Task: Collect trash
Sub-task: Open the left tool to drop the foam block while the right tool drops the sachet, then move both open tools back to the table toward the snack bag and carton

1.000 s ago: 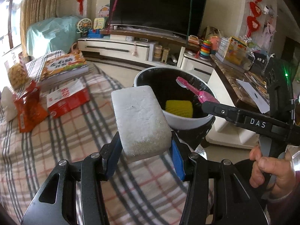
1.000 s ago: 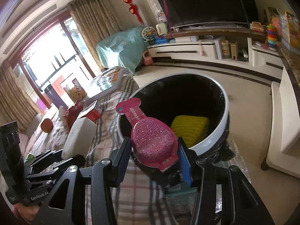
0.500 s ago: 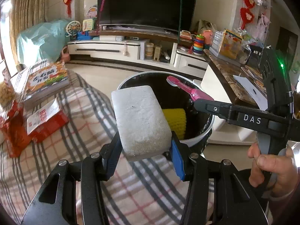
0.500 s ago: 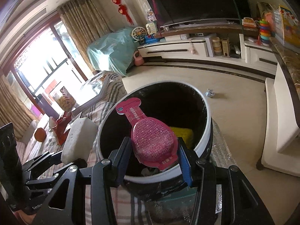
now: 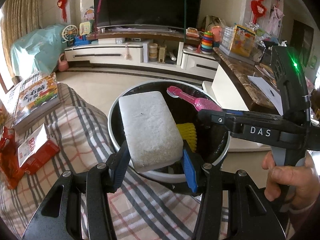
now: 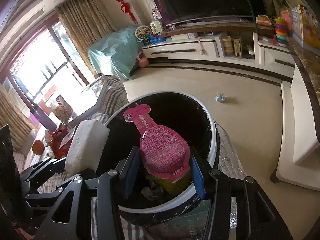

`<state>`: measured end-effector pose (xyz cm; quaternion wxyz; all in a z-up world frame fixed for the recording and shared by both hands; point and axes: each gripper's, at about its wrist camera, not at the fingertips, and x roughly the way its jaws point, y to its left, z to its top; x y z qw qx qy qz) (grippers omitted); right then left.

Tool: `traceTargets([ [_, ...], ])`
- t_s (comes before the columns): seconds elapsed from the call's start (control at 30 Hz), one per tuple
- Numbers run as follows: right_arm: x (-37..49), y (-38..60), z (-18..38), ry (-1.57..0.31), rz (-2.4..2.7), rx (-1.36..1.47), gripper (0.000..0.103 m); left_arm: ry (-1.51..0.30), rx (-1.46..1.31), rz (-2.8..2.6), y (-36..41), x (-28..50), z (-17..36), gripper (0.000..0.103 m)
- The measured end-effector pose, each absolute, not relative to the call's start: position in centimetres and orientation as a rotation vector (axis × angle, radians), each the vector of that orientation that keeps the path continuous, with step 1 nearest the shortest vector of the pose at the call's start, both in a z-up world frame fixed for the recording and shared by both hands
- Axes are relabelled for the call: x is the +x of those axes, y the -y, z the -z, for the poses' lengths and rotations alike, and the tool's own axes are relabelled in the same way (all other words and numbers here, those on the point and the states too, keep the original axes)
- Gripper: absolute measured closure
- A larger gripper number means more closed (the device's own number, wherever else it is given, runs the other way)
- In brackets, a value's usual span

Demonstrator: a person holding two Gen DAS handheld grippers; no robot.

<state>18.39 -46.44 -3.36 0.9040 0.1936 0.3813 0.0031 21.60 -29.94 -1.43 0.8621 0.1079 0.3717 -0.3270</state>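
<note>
Plaid-covered surface [image 5: 84,140]: holds a picture book [image 5: 38,100] and red snack packets [image 5: 34,154]; it fills less of both views than a second ago.

Trash bin [image 5: 114,120], white rim, black liner: beside the plaid edge, now directly beneath both grippers and larger in view. A yellow ridged piece [image 5: 189,134] lies inside.

White foam block [image 5: 149,128]: clamped between the left gripper's [image 5: 154,160] blue pads, held over the bin's near rim; earlier it hung over the cloth.

Pink pouch [image 6: 162,146]: pinched at its wide end by the right gripper [image 6: 164,172], neck pointing forward over the bin opening, further in than before.

Crumpled scrap [image 6: 220,97]: on the floor beyond the bin.
</note>
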Motion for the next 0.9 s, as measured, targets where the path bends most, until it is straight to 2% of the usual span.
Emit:
traceTargets([
  [0.33,19.6,46.6,3.3,-0.800,-0.007,0.388,0.054,-0.801,0.228,0.684,30.8,22.8,1.8,0.053],
  [0.53,20.0,46.6,3.1,-0.808,-0.011,0.388,0.051,-0.795,0.227,0.668,30.7,22.9,1.7,0.046],
  [0.6,20.0,46.7,3.0,-0.807,-0.012,0.393,0.050,-0.782,0.222,0.660,30.4,22.8,1.5,0.040],
  [0.9,18.2,45.8,2.1,-0.743,-0.010,0.407,0.028,-0.776,0.141,0.599,26.5,21.1,1.7,0.033],
])
